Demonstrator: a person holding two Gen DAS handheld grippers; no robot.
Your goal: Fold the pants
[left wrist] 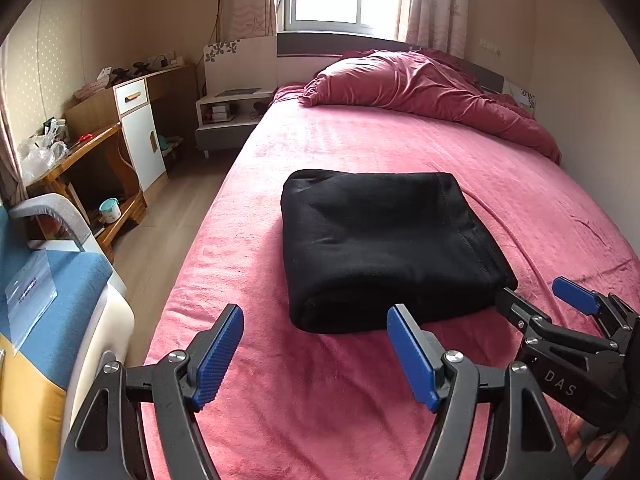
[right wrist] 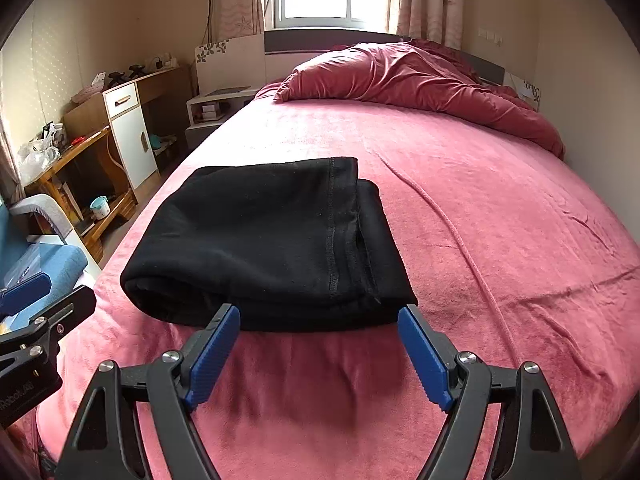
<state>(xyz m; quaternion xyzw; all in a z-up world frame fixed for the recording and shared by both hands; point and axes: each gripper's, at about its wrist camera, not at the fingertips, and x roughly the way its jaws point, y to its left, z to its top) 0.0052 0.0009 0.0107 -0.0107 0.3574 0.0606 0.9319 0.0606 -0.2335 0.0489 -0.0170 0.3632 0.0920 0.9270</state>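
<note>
The pants (left wrist: 384, 248) are black, matt, slightly fuzzy knit cloth with stitched seams. The bedspread (left wrist: 360, 140) is pink plush fabric, soft and napped; the duvet (left wrist: 420, 88) is darker red with a faint velvety sheen. The left gripper (left wrist: 316, 352) and right gripper (right wrist: 320, 344) are matt black plastic with shiny metal screws and ribbed blue pads (right wrist: 216, 356). The desk (left wrist: 80, 152) is glossy varnished wood.

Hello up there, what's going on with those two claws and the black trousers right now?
Left gripper open, empty. Right gripper open, empty, at the near edge of the pants. Pants folded into a compact bundle on the pink bed. Nothing in the way.
</note>
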